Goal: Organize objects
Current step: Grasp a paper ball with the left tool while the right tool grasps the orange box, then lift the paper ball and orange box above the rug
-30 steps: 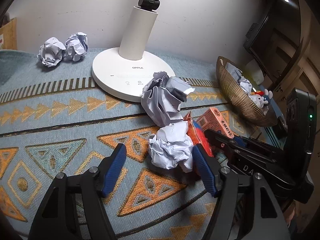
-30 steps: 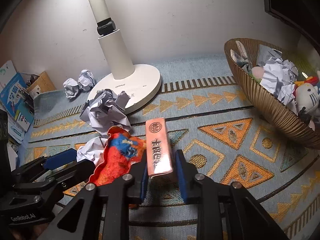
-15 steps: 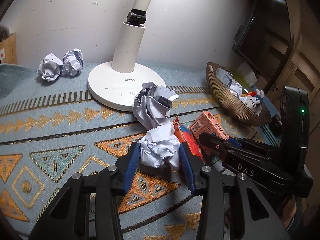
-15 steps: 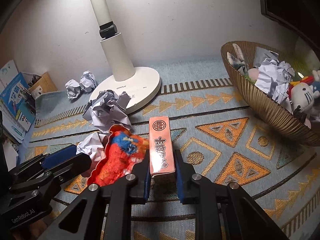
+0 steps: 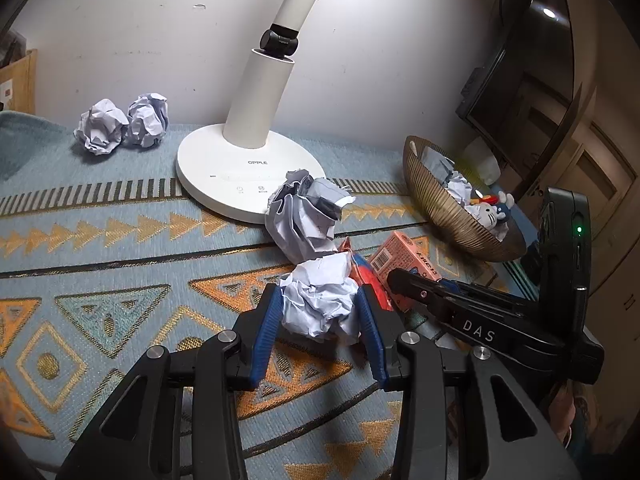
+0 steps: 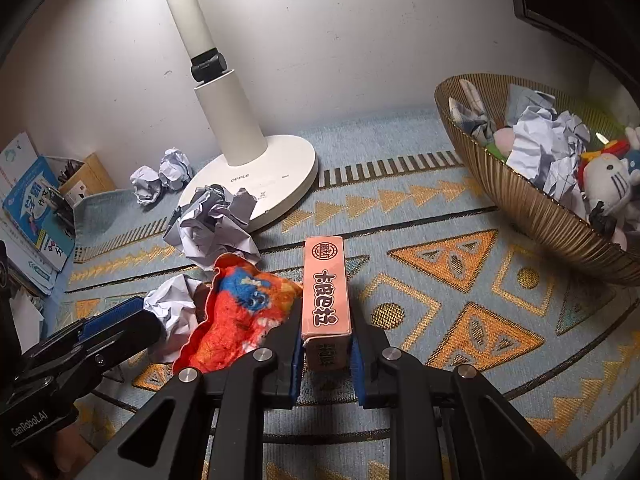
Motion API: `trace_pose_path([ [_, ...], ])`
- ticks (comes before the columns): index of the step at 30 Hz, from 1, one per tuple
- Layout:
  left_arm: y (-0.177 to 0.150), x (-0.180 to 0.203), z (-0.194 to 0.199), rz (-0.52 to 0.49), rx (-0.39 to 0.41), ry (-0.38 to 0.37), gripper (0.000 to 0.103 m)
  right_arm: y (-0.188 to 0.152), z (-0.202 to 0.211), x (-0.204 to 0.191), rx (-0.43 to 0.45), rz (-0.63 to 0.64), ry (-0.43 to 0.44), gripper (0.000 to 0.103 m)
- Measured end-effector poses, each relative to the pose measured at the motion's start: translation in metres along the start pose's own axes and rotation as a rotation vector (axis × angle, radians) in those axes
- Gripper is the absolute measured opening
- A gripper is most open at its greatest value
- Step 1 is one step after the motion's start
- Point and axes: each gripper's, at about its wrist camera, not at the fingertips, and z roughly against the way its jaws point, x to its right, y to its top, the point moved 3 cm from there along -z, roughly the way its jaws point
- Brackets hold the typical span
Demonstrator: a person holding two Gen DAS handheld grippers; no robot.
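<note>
1. Left hand-held gripper (image 5: 318,316): closing around the nearest crumpled paper ball (image 5: 320,304), blue pads already pressing into both sides of it.
2. Right hand-held gripper (image 6: 325,354): clenched on the near end of the pink carton (image 6: 326,288), lying flat on the patterned cloth (image 6: 460,280) covering the bench.
3. Risk, left side: soft, springy paper likely compressing and slipping out during lifting; possibly dragging the glossy orange snack bag (image 6: 244,312) touching it.
4. Risk, right side: gripping the long rigid carton at one end, so possibly pivoting or drooping when raised.
5. Risk, shared: working just beside each other, so possibly colliding on the way to the ribbed, golden-brown bowl (image 6: 520,200).
6. Bowl already holding crumpled paper and plush toys; overfilling possibly spilling items.
7. Remaining: a larger crumpled sheet (image 5: 308,216) leaning against the smooth white lamp base (image 5: 224,168); two paper balls (image 5: 122,124) near the wall.
</note>
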Motion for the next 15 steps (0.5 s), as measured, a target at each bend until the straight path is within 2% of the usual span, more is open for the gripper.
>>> trace_pose_path([
  [7, -0.001, 0.002, 0.004, -0.006, 0.008, -0.003, 0.036, 0.001, 0.000, 0.003, -0.005, -0.019, 0.019, 0.019],
  [15, -0.003, 0.003, 0.011, -0.014, 0.024, -0.009, 0.036, 0.001, -0.004, 0.034, -0.053, -0.167, 0.203, 0.019],
])
